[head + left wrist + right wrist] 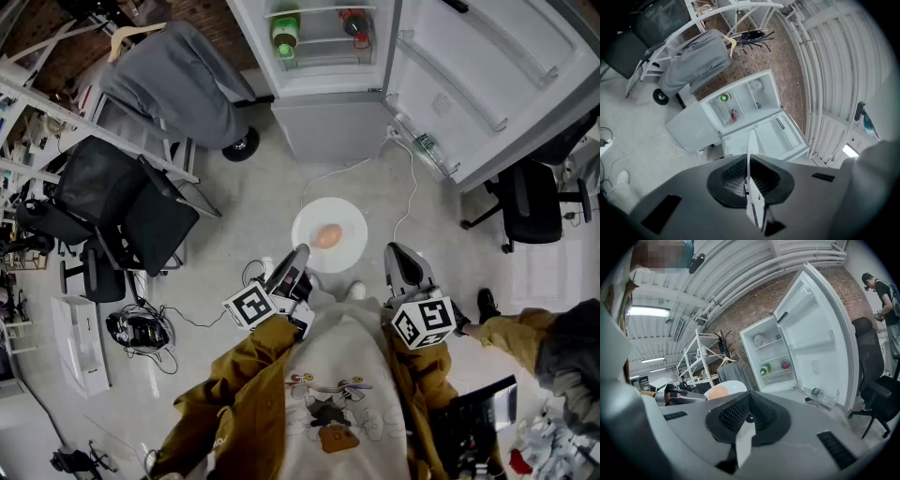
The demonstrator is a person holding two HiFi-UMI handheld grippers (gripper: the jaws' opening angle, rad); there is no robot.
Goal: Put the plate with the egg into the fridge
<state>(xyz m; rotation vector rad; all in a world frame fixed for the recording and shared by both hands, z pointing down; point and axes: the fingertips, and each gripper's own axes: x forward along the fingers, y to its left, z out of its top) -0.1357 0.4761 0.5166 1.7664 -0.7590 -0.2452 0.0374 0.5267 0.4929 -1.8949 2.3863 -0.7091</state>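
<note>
The left gripper (pixel 298 255) is clamped on the near left rim of a white plate (pixel 343 212); in its own view the plate (pixel 750 145) runs edge-on as a thin white line pinched between the jaws. The plate hangs level in the air above the grey floor (pixel 244 202), in front of the person, and one brownish egg (pixel 327 235) sits at its middle. To the right, the right gripper (pixel 401 253) hovers just beside the plate without touching it, jaws pressed together on nothing; its own view shows the plate and egg (pixel 718 392) off to its left. Further ahead stands the fridge (pixel 333 127), its door (pixel 487 84) swung wide to the right and its shelves exposed, a green-capped bottle (pixel 286 33) on one. So the plate seems picked up and the fridge ready; what remains is carrying it forward, sliding it onto a shelf and letting go.
</note>
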